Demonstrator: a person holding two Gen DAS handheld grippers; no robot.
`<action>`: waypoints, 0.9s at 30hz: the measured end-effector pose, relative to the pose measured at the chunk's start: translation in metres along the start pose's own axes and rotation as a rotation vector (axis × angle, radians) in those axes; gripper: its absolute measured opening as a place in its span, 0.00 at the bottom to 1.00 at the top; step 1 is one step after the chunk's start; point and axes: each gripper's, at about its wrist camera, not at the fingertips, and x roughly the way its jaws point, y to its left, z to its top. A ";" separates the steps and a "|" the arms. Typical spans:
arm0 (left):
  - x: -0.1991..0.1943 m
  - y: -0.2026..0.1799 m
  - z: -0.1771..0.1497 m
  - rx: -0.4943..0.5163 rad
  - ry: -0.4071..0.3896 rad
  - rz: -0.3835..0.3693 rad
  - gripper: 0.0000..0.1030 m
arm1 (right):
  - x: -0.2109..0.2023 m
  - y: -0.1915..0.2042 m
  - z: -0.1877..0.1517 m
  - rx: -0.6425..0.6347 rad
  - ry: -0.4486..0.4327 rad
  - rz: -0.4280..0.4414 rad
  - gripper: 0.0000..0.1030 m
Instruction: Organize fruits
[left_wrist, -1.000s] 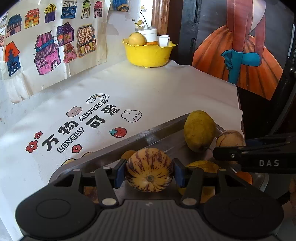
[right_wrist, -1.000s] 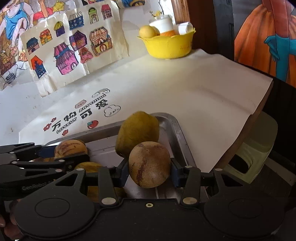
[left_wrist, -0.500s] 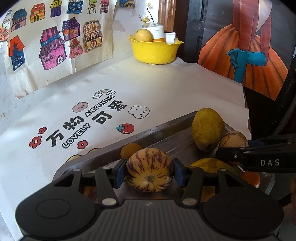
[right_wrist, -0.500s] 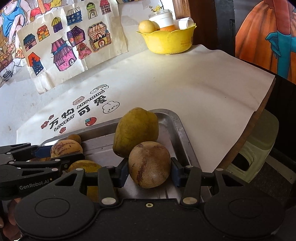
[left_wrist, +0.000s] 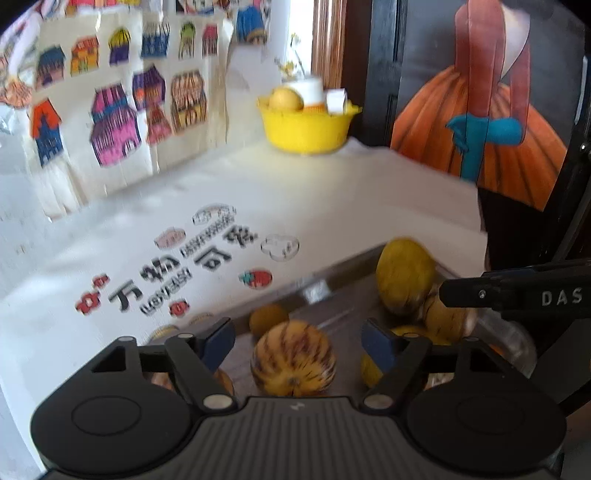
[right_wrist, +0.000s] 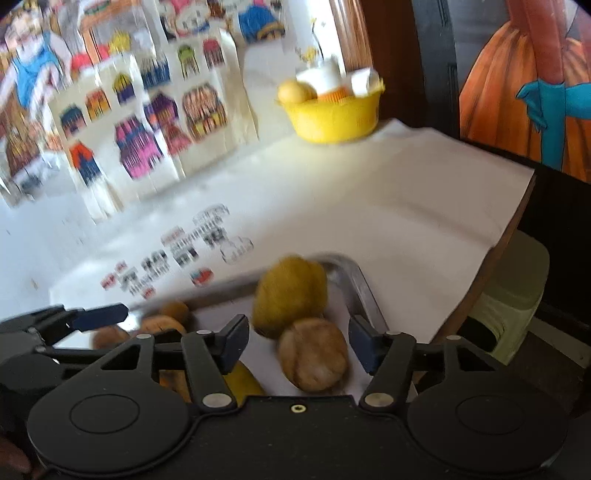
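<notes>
The left gripper is opening, its pads clear of the striped melon lying between them in the metal tray. The right gripper is opening too, clear of the brown fruit beside a yellow fruit.

left gripper: black body, ribbed grey top, round discs, silver rivets, blue pads
right gripper: black, smooth top w/ brass screw, blue pads; side arm marked "DAS"
</notes>
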 end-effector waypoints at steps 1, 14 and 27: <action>-0.005 0.000 0.002 0.001 -0.013 0.002 0.83 | -0.007 0.002 0.003 0.006 -0.018 0.009 0.66; -0.080 0.027 0.007 -0.030 -0.141 0.040 1.00 | -0.106 0.064 0.014 -0.054 -0.216 0.099 0.99; -0.143 0.056 -0.028 -0.125 -0.075 0.103 1.00 | -0.146 0.119 -0.046 -0.067 -0.156 -0.043 0.99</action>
